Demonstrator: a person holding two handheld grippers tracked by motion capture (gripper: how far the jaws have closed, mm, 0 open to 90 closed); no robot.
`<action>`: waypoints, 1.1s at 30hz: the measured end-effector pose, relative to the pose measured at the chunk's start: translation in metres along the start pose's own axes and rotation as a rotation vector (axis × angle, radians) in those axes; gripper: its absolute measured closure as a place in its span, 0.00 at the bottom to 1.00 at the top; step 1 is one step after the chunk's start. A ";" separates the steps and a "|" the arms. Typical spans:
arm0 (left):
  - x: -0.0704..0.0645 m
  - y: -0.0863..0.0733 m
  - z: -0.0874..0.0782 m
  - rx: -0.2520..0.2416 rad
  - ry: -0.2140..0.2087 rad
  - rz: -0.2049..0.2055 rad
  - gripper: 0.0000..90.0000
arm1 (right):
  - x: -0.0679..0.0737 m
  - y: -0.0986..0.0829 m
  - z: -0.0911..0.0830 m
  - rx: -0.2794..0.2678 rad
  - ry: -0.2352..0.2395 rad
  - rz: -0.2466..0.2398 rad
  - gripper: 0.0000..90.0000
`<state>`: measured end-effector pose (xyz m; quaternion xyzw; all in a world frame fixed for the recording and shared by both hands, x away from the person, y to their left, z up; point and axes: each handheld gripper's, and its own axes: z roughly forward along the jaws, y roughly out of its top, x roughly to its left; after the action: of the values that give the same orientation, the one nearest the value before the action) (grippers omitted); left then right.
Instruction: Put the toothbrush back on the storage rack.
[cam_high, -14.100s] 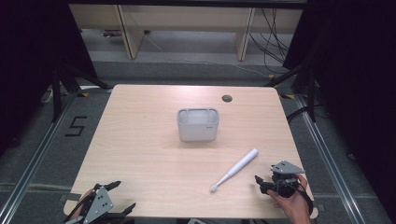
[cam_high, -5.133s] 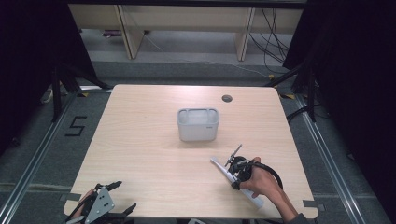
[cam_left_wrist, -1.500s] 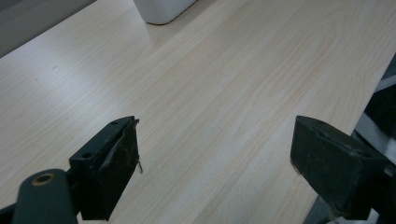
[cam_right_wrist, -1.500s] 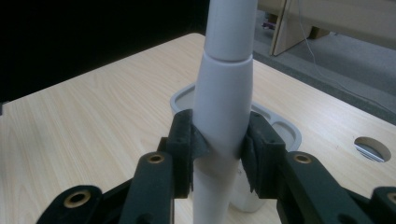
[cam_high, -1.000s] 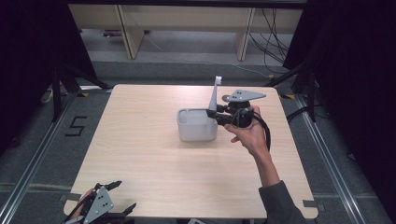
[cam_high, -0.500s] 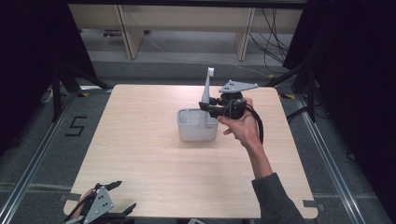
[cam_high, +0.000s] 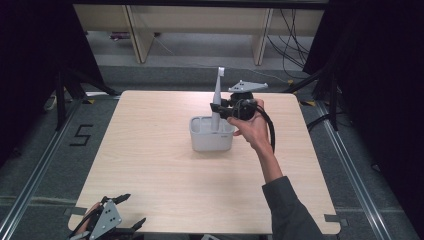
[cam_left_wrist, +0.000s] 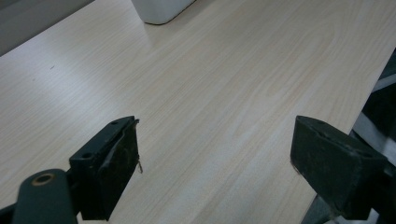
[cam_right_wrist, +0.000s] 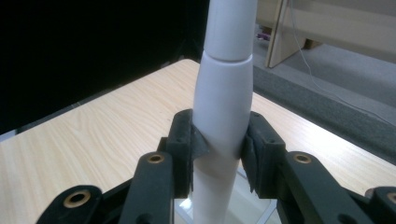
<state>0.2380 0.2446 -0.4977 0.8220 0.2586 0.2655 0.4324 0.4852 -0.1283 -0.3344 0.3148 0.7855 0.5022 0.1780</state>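
A white electric toothbrush (cam_high: 217, 97) stands upright with its lower end inside a white square cup (cam_high: 211, 138) at the table's middle. My right gripper (cam_high: 218, 108) is shut on the toothbrush's handle, just above the cup's back rim. In the right gripper view the white toothbrush (cam_right_wrist: 223, 112) is clamped between both black pads (cam_right_wrist: 186, 149), with the cup's rim (cam_right_wrist: 261, 210) below. My left gripper (cam_high: 122, 212) rests at the table's front left corner, jaws wide apart. Its view shows bare tabletop between the fingers (cam_left_wrist: 112, 168) and the cup (cam_left_wrist: 159, 9) far off.
The light wooden table (cam_high: 150, 175) has a small dark hole at its far edge, behind the right hand. Metal floor rails run along both sides. A shelf unit (cam_high: 200, 25) stands beyond the table.
The right gripper picked the toothbrush up from the table's front right, carried it to the cup and stood it upright. In the last second it shifted left and lowered the brush into the cup. The left gripper stayed still.
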 end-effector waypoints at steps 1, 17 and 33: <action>0.000 0.000 0.000 0.000 0.000 0.000 0.17 | -0.004 -0.001 0.004 -0.001 -0.015 -0.013 0.74; 0.000 0.000 0.000 0.000 0.000 0.000 0.17 | -0.013 -0.011 0.033 0.034 -0.053 0.016 0.74; 0.001 0.001 -0.001 0.011 -0.002 0.016 0.17 | -0.013 -0.025 0.060 0.075 -0.057 0.023 0.74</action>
<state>0.2381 0.2457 -0.4963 0.8266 0.2533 0.2668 0.4259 0.5224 -0.1039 -0.3835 0.3444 0.7947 0.4653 0.1828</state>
